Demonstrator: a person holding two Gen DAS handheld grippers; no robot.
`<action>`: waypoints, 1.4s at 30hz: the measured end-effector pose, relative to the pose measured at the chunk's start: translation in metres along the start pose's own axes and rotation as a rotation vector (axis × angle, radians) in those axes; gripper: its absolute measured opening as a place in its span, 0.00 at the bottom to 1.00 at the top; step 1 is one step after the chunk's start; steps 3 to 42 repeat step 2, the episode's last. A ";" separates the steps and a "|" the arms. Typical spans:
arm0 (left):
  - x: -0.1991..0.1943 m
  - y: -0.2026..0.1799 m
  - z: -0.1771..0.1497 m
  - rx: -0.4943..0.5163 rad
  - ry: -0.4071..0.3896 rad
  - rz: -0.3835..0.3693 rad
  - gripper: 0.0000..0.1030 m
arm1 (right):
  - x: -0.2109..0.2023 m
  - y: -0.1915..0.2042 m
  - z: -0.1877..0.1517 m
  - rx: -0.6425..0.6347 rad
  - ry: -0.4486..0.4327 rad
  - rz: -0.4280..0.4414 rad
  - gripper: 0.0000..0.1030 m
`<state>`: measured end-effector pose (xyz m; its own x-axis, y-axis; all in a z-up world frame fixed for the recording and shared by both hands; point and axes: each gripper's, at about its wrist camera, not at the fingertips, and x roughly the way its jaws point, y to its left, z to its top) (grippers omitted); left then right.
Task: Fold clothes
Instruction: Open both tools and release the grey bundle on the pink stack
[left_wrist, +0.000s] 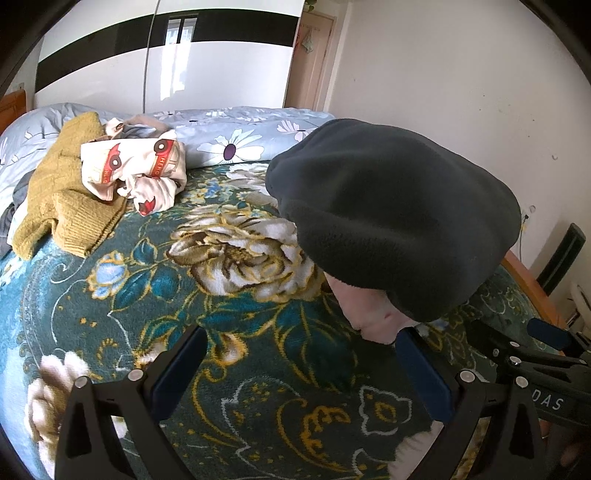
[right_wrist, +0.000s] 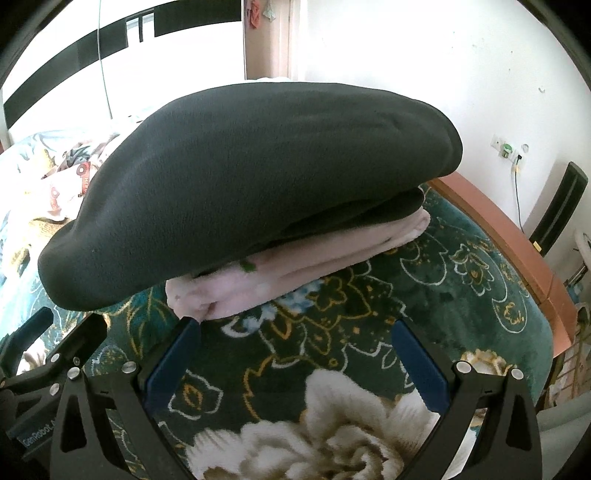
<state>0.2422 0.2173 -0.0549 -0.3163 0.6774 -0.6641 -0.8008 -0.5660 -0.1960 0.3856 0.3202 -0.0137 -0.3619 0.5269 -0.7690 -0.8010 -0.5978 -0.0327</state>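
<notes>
Left gripper (left_wrist: 301, 349): wide open, holds nothing, over the blanket (left_wrist: 229, 369).
Right gripper (right_wrist: 295, 341): wide open, empty, its left finger touches the pink cloth (right_wrist: 295, 258).
Dark fleece (right_wrist: 251, 177): folded, on the pink cloth.
Far pile: yellow sweater (left_wrist: 62, 199), car shirt (left_wrist: 136, 170).

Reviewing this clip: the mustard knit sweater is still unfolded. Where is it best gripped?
Probably the ribbed hem of the mustard sweater, at its near edge. That thick edge faces the open left gripper unobstructed, while the car-print garment covers its far part.
</notes>
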 end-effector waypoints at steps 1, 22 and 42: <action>-0.001 0.000 0.000 0.001 -0.004 -0.002 1.00 | 0.000 0.000 0.000 0.001 0.003 0.001 1.00; -0.001 0.000 0.000 0.004 -0.008 -0.001 1.00 | 0.001 0.000 0.000 0.002 0.007 0.001 1.00; -0.001 0.000 0.000 0.004 -0.008 -0.001 1.00 | 0.001 0.000 0.000 0.002 0.007 0.001 1.00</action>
